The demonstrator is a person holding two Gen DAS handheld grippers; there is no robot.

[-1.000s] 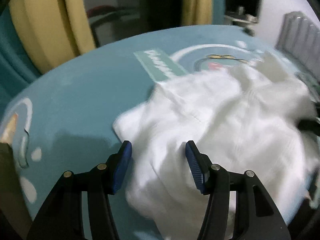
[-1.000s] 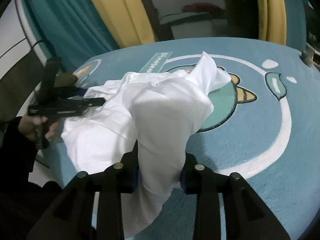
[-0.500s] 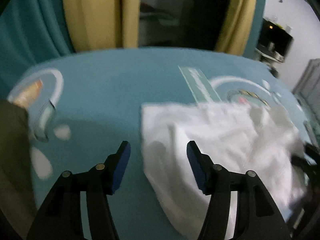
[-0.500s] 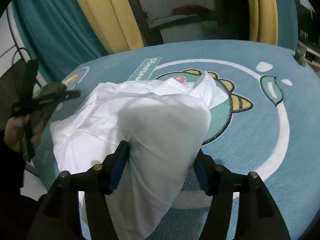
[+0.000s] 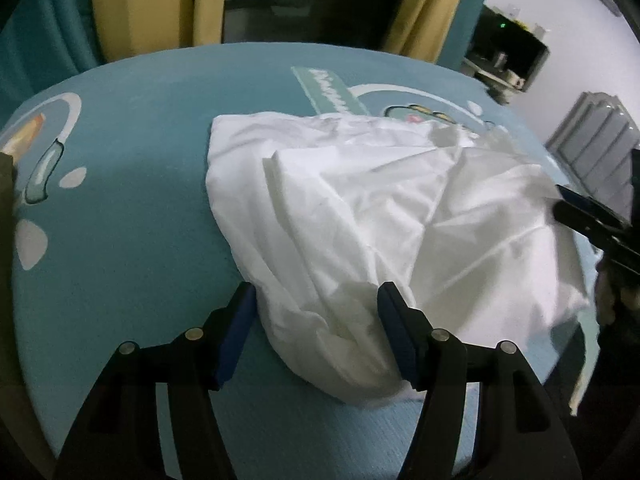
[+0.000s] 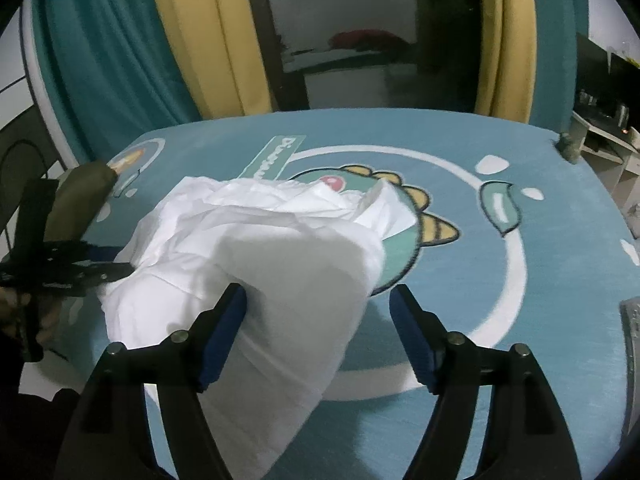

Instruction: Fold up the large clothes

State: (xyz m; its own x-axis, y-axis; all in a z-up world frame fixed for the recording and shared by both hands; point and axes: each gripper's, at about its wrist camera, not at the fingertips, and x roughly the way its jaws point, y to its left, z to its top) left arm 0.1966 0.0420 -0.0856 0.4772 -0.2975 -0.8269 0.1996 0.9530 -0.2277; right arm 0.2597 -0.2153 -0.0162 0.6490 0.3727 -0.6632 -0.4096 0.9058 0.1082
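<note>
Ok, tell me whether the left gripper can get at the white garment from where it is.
Probably yes: the left gripper has its jaws opening around a bunched edge of the white garment, with nothing in between.

The crumpled white garment [image 5: 384, 216] heaps across the middle of the blue mat [image 5: 132, 184], filling the path ahead of both grippers. Bare mat lies open to its left in the left wrist view, and to its right over the dinosaur print [image 6: 404, 232] in the right wrist view. Curtains [image 6: 192, 40] close off the far edge.
</note>
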